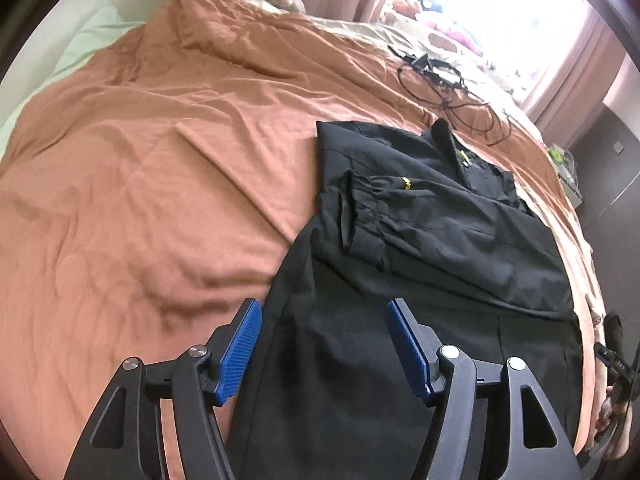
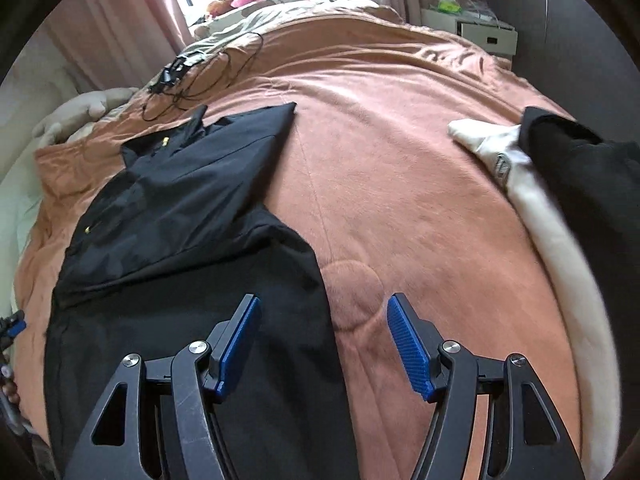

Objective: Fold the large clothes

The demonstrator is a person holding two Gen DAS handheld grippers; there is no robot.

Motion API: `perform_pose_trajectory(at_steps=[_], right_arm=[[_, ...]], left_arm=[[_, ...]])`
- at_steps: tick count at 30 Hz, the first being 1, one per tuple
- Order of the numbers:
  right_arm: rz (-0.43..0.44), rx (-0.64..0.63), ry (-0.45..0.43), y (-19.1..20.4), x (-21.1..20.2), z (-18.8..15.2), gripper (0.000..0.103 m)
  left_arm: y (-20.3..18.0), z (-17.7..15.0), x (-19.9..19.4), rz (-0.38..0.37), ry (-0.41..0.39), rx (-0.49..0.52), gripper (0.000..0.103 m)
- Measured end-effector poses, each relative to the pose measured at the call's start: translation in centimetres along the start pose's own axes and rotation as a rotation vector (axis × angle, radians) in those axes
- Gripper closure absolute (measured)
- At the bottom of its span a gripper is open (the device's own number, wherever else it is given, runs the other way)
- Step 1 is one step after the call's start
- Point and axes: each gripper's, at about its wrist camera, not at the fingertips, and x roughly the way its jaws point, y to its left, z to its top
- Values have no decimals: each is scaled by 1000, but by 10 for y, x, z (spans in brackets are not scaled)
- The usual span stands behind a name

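the black zip-up jacket (image 1: pixel 420 240) lies flat on the bed's rust-orange blanket (image 1: pixel 160 160), sleeves already folded in across the chest. the lower half looks unfolded. left tongs (image 1: pixel 324 344) and right tongs (image 2: pixel 324 344) hover released above its hem.

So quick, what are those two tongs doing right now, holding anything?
Left tongs: open, holding nothing, over the black jacket.
Right tongs: open, holding nothing.
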Motion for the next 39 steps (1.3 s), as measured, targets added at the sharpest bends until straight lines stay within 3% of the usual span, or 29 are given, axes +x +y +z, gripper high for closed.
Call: perform_pose_trajectory(at_steps=[15,17,18,20,22,24,29,36,39], right_arm=[[24,-15,-109,-20,-83,-56,38],[36,-9,-109,-23,-90,-63,29],[42,-7,-112,-25,-94,-67,19],[41,-11,-135,-26,-106,-78,13],[48,-18,-138,-25,-113,-87,0],[60,-16,-138,-24,-120,-98,0],[90,-17,-140,-23,-136,-125,0],[115,-22,-187,-25,-162,-160,1],[137,-13,-196,-30,-169,-174,7]], left_arm=[[8,-80,-92,-22,-124,3,32],[9,-90,-105,-29,-160,14,24],[10,-95,-110,-25,-175,18,16],[12,-106,-123,-24,-208,18,10],[13,-114,-131,-24,-224,21,6],[16,-124,-139,-34,-235,25,0],[27,-147,-156,-78,-259,-11,0],[38,-178,-173,-67,-267,-10,0],[46,-194,-178,-86,-251,-14,1]])
